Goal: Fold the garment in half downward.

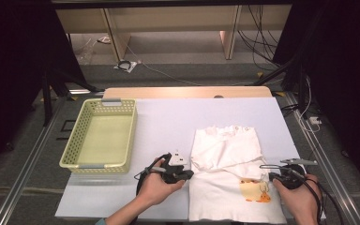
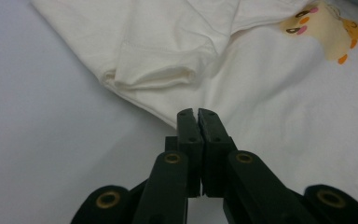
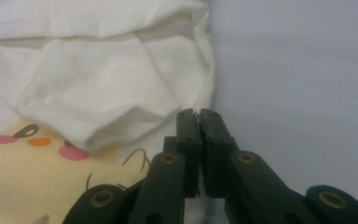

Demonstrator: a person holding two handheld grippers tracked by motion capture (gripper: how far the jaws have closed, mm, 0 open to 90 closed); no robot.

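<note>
Folding partly done: cream cotton T-shirt with yellow cartoon print (image 1: 229, 180) lies between both claws on the white tabletop (image 1: 168, 122), sleeves already turned in. Left claw (image 1: 186, 174) and right claw (image 1: 264, 166) both pinched closed at its side edges, apparently empty. Lengthwise folds and transfer to pale-green plastic basket (image 1: 75, 140) probably remain.

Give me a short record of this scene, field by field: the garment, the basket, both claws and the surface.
garment: white shirt with yellow cartoon print, sleeves folded inward, lying flat
basket: pale yellow basket, left of the shirt, nothing inside
left claw: jaws shut, at the shirt's left edge; grip on cloth unclear
right claw: jaws shut, at the shirt's right edge; grip on cloth unclear
surface: white table cover
</note>
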